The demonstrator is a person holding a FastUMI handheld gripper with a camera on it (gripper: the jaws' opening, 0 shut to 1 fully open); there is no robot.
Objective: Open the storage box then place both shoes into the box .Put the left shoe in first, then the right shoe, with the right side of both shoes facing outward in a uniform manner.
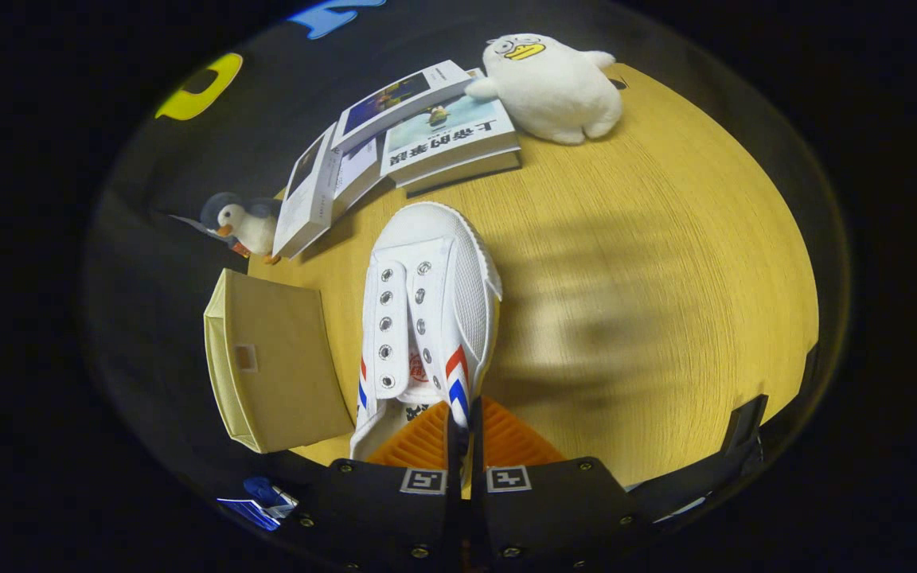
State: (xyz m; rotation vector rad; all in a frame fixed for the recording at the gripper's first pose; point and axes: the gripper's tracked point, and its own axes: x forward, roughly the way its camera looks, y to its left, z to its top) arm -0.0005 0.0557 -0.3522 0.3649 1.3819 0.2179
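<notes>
A white canvas shoe (427, 310) with red and blue side stripes hangs above the wooden table (649, 263), toe pointing away from me. My gripper (464, 426) is shut on the shoe's heel collar, both fingers pressing its thin side wall between them. Left of the shoe stands the beige fabric storage box (271, 366), seen from its side near the table's edge; I cannot see whether its lid is open.
Several books (419, 127) lie stacked beyond the shoe. A white duck plush (554, 83) sits behind them, and a small penguin plush (239, 223) stands left of the books. A blue and white object (263, 501) lies low beside the left finger.
</notes>
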